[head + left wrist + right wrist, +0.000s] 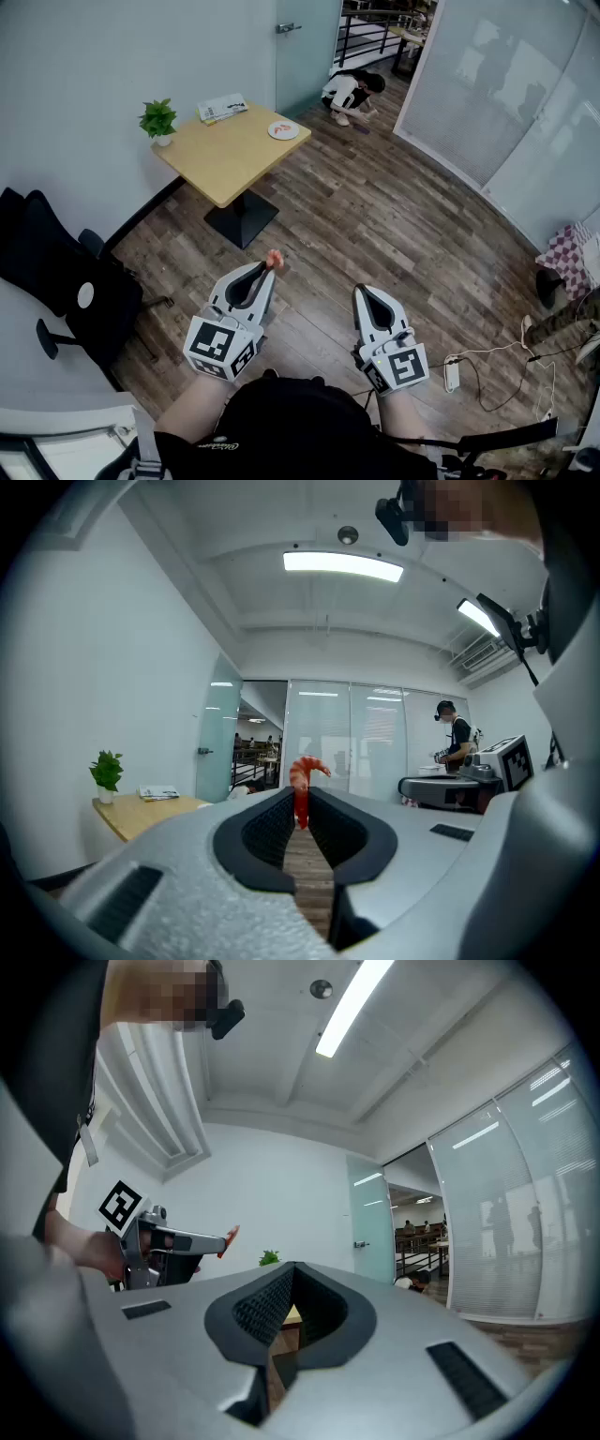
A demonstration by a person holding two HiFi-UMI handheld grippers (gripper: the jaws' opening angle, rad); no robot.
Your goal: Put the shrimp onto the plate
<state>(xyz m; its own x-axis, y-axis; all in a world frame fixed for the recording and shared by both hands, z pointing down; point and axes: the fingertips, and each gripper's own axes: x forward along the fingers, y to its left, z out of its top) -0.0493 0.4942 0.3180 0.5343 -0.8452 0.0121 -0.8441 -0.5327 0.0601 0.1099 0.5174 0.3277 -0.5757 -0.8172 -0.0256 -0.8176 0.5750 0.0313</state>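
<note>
The left gripper (269,274), a grey-and-white two-jaw tool carrying a marker cube, was held level above the wood-plank floor (394,225), with its jaws nearly together and clamped on a small red-orange curled shrimp (274,260). In the left gripper view the shrimp (301,787) stood upright between the ribbed black pads (265,829), its curled end rising above the jaw tips. The right gripper (365,292), just beside the left, had its jaws closed tip to tip and gripped nothing, as the right gripper view (289,1269) showed. The round white plate (283,130) lay well away from the shrimp, near the far edge of a square light-wood table (225,159); a small orange patch showed on it, too small to identify. On the same table a small white pot (163,140) held a leafy green plant (157,117), and a printed booklet (222,108) lay between the pot and the plate. A person (349,92) crouched on the floor beyond the table.
</note>
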